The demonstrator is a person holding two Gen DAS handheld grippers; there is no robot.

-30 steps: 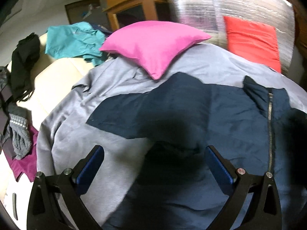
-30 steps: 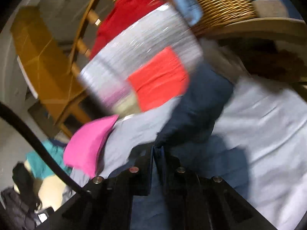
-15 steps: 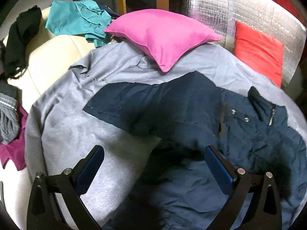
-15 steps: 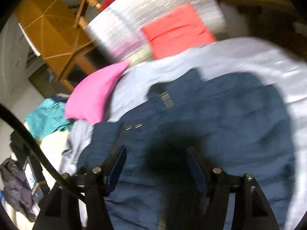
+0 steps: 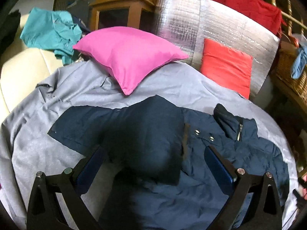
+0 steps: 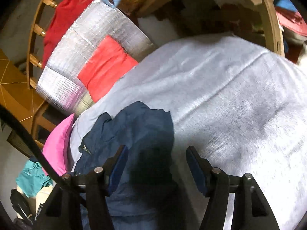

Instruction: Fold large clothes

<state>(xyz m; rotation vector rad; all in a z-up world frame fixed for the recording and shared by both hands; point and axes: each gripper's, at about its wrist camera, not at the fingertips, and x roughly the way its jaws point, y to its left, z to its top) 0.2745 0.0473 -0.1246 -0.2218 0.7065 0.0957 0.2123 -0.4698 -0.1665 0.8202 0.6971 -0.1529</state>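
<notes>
the grey sheet (image 5: 172,88) spreads ahead of both grippers, with the navy jacket (image 5: 145,132) lying on it directly below them, one sleeve folded across its body (collar and far side look unfolded). the left gripper (image 5: 153,164) and right gripper (image 6: 155,166) hover wide apart, holding nothing.

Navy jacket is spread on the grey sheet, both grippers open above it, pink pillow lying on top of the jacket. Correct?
Not quite. The pink pillow lies on the grey sheet beyond the navy jacket, not on it; the left wrist view shows grey fabric between them. The rest holds: left gripper and right gripper are both open above the jacket.
</notes>
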